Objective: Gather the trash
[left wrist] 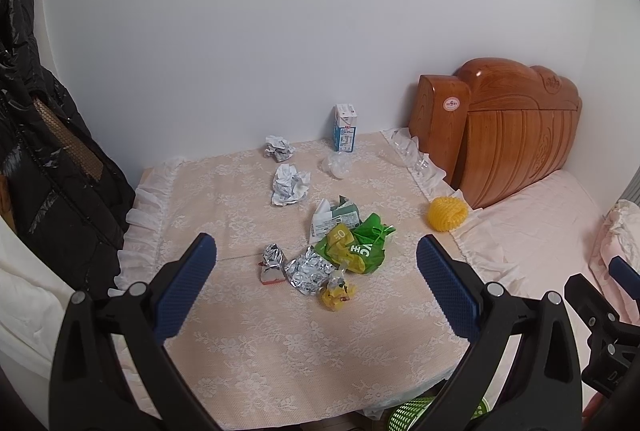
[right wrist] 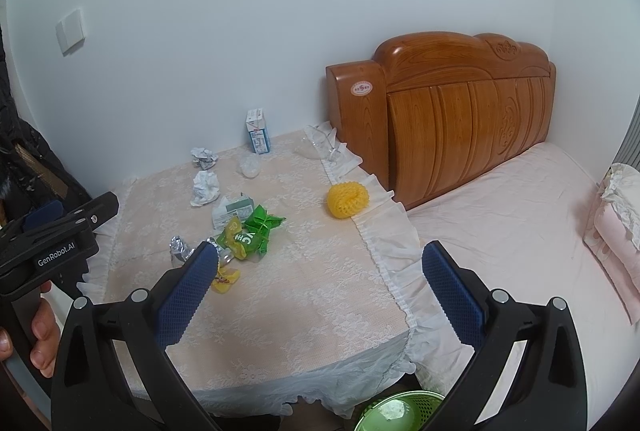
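Green basket (right wrist: 400, 411) below the table (right wrist: 300, 311) runs off the bottom edge; its contents blur. Milk carton (left wrist: 345, 127) print is too small to read.

Your left gripper (right wrist: 52, 231) body reads "GenRobot.AI". Green wrapper (left wrist: 362, 249) shows "VC" w/ other chars, unclear. Headboard sticker (right wrist: 362, 87) and milk carton (left wrist: 345, 127) print too small.

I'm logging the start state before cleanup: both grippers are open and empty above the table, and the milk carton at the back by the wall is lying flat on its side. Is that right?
Not quite. The milk carton stands upright at the back by the wall; it is not lying on its side, as the left wrist view shows. The rest holds: the left gripper and the right gripper are both open and empty above the table.
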